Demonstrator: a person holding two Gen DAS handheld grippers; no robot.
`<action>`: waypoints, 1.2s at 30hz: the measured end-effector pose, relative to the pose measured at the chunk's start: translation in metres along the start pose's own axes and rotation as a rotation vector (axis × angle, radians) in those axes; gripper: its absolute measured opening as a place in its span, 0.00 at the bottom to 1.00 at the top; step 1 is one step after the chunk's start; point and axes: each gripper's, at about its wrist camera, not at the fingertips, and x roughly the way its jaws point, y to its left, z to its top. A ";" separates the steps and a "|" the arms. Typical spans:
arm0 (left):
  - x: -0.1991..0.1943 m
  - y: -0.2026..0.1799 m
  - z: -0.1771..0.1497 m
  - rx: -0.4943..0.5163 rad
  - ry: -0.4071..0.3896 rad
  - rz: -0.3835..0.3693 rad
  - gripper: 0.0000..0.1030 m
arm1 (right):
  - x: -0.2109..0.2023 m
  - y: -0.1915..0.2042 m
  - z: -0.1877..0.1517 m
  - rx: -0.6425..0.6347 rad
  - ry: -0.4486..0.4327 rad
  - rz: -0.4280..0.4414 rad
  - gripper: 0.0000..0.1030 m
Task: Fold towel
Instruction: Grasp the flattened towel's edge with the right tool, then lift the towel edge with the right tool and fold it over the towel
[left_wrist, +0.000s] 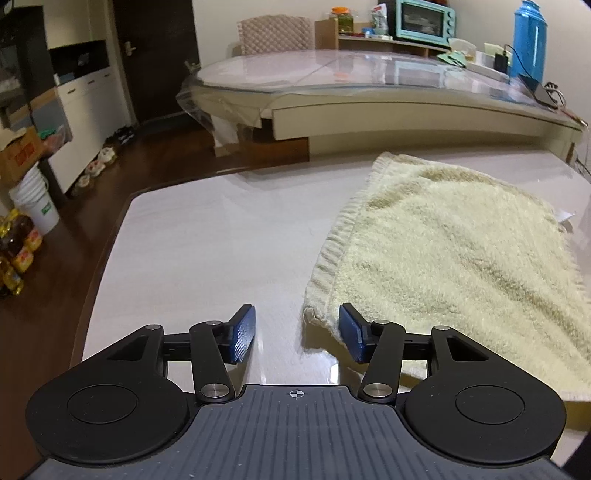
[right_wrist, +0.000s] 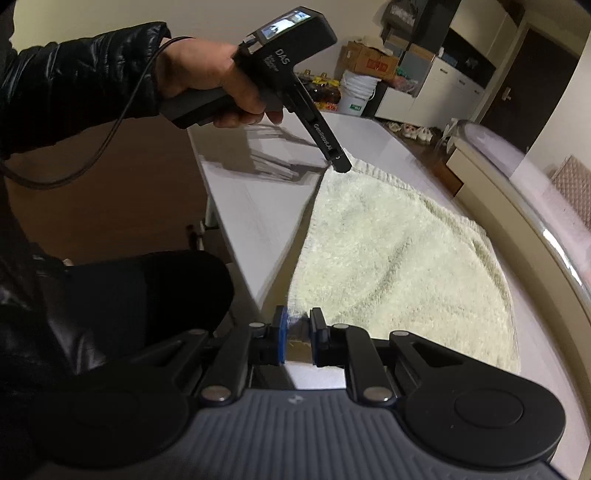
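A pale yellow fluffy towel (left_wrist: 443, 251) lies spread flat on the white table (left_wrist: 207, 240). My left gripper (left_wrist: 297, 332) is open low over the table, and the towel's near ribbed corner (left_wrist: 312, 314) sits in the gap between its blue pads (left_wrist: 243, 332). From the right wrist view, the left gripper (right_wrist: 340, 163), held by a hand (right_wrist: 218, 77) in a black sleeve, touches down at the towel's far corner. My right gripper (right_wrist: 298, 332) has its fingers drawn in to a narrow gap at the near corner of the towel (right_wrist: 388, 258), by the table's front edge.
A glass-topped round table (left_wrist: 332, 74) stands behind, with a blue flask (left_wrist: 529, 40) and a teal oven (left_wrist: 424, 18). Buckets (left_wrist: 35, 203), boxes and bottles sit on the floor at the left. The person's dark clothing (right_wrist: 92, 302) is close to the table (right_wrist: 258, 221) edge.
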 end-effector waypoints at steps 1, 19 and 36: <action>-0.003 -0.002 -0.003 0.007 0.000 0.003 0.55 | -0.002 0.001 0.000 0.004 0.003 0.014 0.13; -0.042 -0.010 -0.036 0.050 0.011 0.084 0.68 | -0.024 0.011 0.002 0.003 0.001 0.087 0.13; -0.039 -0.010 -0.035 0.052 0.009 0.096 0.67 | -0.018 -0.007 0.008 -0.049 0.015 0.087 0.13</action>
